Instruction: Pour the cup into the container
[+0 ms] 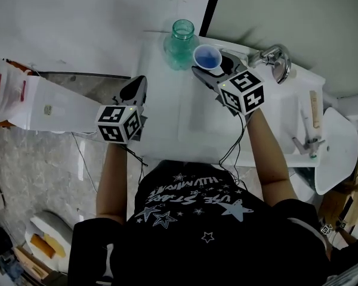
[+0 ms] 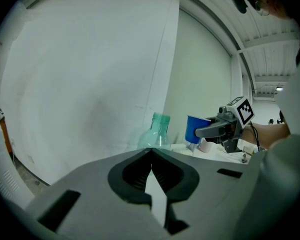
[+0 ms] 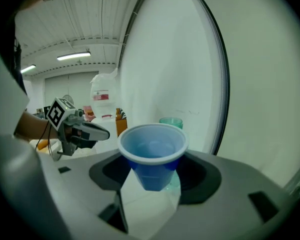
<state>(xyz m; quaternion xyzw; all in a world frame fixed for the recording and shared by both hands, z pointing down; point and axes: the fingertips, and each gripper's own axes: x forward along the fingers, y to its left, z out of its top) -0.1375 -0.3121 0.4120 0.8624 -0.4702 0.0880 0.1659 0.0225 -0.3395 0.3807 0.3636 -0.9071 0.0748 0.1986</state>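
Left gripper (image 1: 135,90) fingers are together on nothing, the teal glass bottle (image 1: 182,40) stands on the counter (image 1: 167,115), and just right of its narrow mouth the right gripper (image 1: 213,67) fingers are clamped on the upright blue cup (image 1: 207,57), so I'd guess it tips leftward.

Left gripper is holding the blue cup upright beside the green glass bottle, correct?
Wrong side. It is the right gripper that holds the blue cup upright beside the green glass bottle; the right gripper view shows it between the jaws.
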